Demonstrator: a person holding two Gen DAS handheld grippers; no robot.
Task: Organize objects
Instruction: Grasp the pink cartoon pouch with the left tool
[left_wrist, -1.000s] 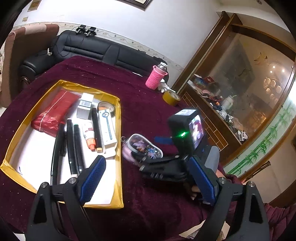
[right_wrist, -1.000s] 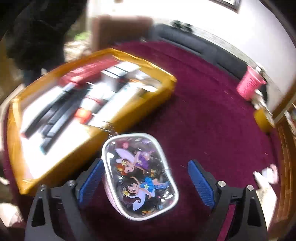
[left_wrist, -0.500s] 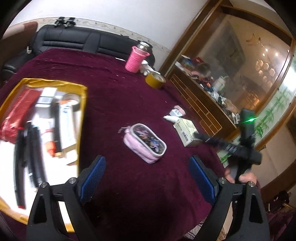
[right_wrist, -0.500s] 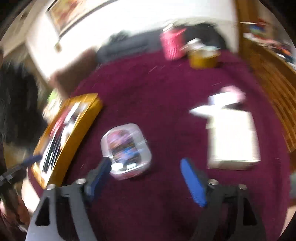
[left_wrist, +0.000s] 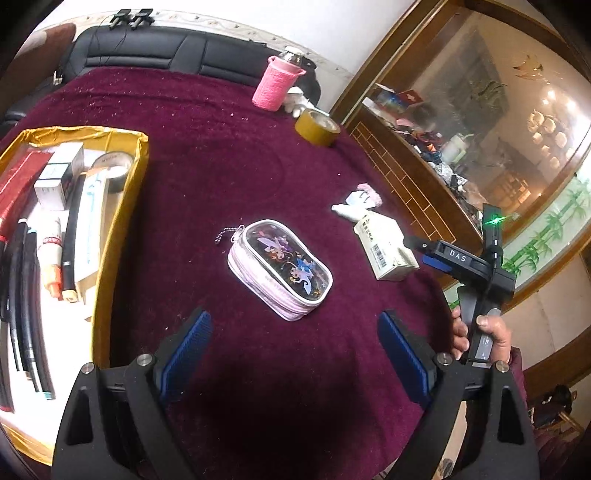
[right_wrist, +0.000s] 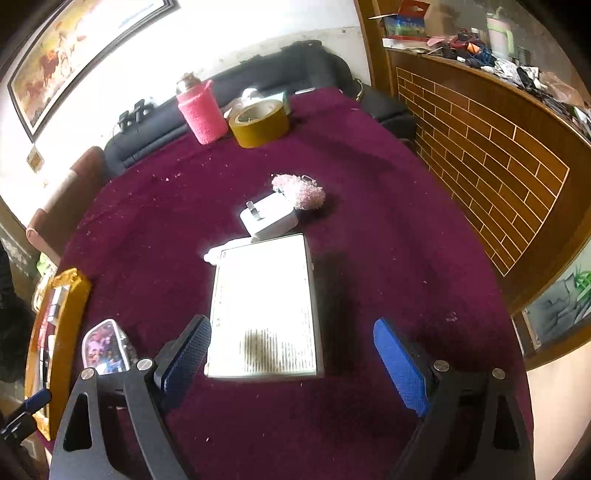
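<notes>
Item: white box (right_wrist: 264, 306), flat on the maroon tabletop (right_wrist: 369, 206) between the right tool (right_wrist: 291, 354) pads, untouched; jaws opening. Likely light, stiff; grip across long sides. Pink pouch (left_wrist: 279, 268), soft, lay ahead of the left tool (left_wrist: 291, 354), open, empty.

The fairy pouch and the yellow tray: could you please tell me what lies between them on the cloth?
Only bare maroon cloth separates the fairy pouch from the yellow tray, seen in the left wrist view.
</notes>
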